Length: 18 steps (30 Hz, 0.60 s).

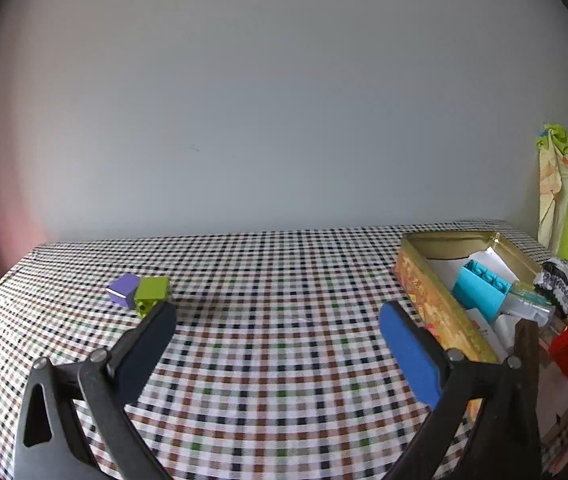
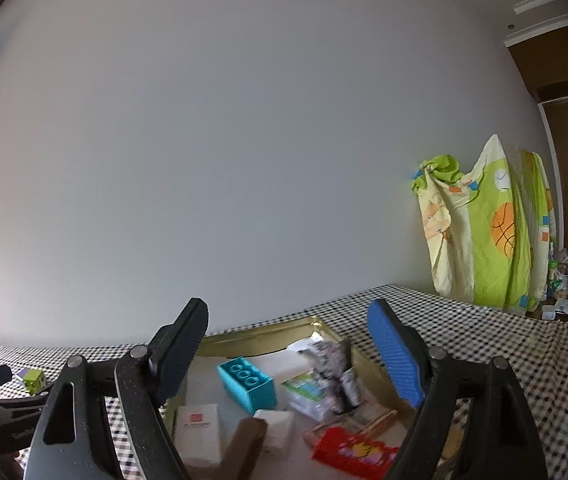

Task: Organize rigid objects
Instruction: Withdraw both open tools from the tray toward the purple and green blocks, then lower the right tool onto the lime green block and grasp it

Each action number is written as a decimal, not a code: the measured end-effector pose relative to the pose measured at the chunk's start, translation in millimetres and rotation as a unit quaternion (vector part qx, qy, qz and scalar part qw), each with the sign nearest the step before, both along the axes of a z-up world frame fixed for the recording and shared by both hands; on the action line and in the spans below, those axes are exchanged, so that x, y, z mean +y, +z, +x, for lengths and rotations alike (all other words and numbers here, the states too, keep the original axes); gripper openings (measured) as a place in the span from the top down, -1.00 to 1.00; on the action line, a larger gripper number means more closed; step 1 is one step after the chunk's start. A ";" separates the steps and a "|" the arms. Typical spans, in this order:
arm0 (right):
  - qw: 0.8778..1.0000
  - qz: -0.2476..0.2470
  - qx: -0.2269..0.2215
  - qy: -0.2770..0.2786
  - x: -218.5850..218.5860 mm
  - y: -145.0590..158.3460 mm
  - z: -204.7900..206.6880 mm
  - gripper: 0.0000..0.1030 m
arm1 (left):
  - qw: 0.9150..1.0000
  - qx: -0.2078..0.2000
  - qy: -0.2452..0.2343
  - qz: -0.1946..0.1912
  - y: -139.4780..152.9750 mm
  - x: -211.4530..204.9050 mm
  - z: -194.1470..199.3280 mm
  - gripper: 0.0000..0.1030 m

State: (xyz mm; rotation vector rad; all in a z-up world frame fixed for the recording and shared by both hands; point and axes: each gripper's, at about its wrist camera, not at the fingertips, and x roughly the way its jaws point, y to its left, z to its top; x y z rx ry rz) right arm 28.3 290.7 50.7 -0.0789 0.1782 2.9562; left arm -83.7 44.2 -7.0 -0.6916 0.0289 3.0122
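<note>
**Blocks waiting at the left edge, tin half filled**

Table [image 1: 268,280], covered with a checked cloth, carries everything. A gold tin [image 1: 435,300] is placed at its right edge, with the lid off, and several things are already collected inside: a turquoise block [image 1: 479,288], white packets, a red piece [image 1: 567,352] and a small patterned bundle [image 1: 557,282].

Near the left edge, toward the far side, a green block [image 1: 151,292] and a purple block [image 1: 123,289] are seen touching each other, well apart from the tin.

The left gripper [image 1: 278,320] is held wide apart with nothing between the pads; its dark finger [image 1: 152,344] is just beside the green block. The right gripper [image 2: 287,344] is also released and empty, above the tin.

It is judged that the green block should be taken next. The jaws should be centred around this block only, so that the purple one is not pushed or caught together. Flat sides should be pressed, not corners, and the block should be lifted straight before it is carried to the tin.
</note>
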 end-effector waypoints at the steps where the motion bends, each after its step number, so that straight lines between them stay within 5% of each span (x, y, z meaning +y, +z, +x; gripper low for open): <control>1: 1.000 0.002 -0.003 0.004 -5.3 0.1 -0.4 -0.63 | 1.000 0.001 0.002 -0.003 -0.1 -2.3 -1.1 -0.99; 18: 0.994 0.011 -0.049 0.093 -99.9 -5.4 -29.5 -0.63 | 0.997 -0.014 0.072 0.014 -5.3 -80.7 -30.3 -0.99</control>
